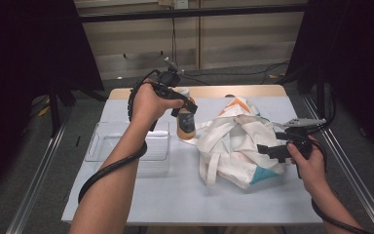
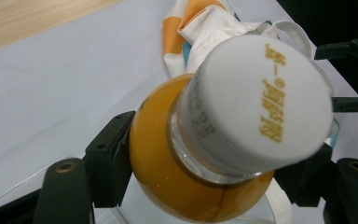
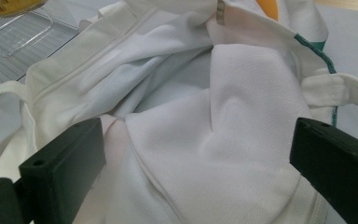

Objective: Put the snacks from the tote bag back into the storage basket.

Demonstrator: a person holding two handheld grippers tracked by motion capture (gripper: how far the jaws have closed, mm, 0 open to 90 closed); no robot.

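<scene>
White cap of juice bottle [image 2: 254, 100] nearest; left hand-held gripper [image 2: 205, 179] clamps bottle body, lifted toward clear tray [image 1: 126, 142]. Right hand-held gripper [image 3: 193, 175] wide apart, steadying cloth bag [image 3: 223, 140] on counter [image 1: 175, 195].

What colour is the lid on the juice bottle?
White, with gold lettering on top of the cap; the left gripper view shows it best.

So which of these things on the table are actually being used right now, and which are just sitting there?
In use:
- bottle of orange drink, clamped in the left hand-held gripper
- white cloth bag, with the open right hand-held gripper at its side

Lying about:
- clear plastic tray
- cables on the floor
</scene>
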